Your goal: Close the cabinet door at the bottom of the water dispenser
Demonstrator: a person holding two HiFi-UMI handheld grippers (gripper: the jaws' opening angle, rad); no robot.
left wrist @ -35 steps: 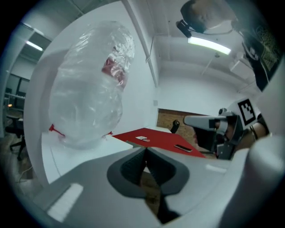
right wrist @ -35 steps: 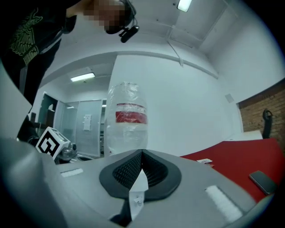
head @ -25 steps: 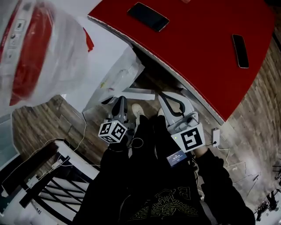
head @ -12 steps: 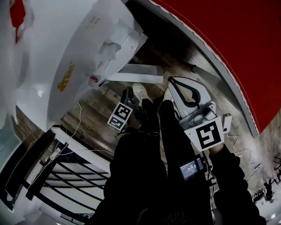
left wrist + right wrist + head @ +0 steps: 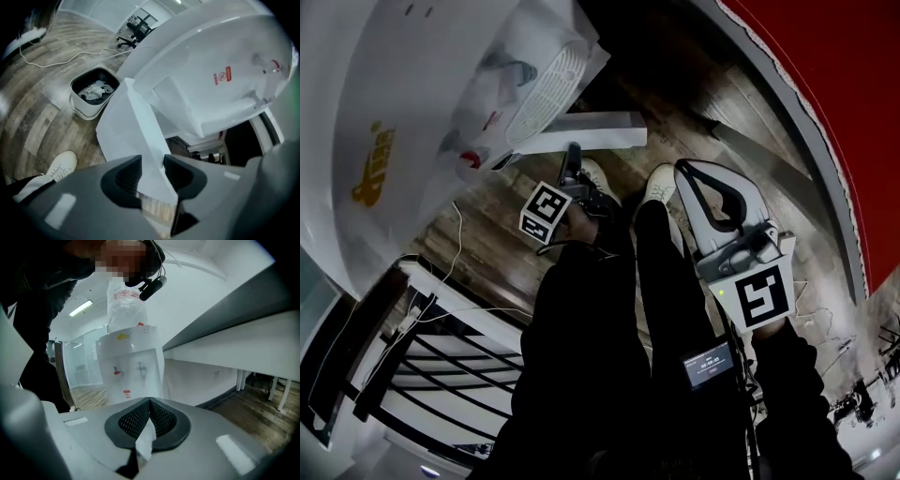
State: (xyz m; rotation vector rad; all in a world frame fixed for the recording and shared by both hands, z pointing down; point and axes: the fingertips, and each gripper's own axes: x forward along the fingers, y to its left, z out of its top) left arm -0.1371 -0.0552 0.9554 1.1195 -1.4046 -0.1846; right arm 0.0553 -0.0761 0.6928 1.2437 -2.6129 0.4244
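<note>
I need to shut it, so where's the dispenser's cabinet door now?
The cabinet door juts open from the water dispenser at the head view's upper centre, its edge between the opening jaws of the left gripper.

Head view dim; gripper views brighter, fisheye-warped, corners vignetted; ceiling strip light (image 5: 82, 308) glows.

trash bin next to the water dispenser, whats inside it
The trash bin holds crumpled white paper lying on a dark liner. Anything beneath the paper, and the bin's bottom, is covered.
</note>
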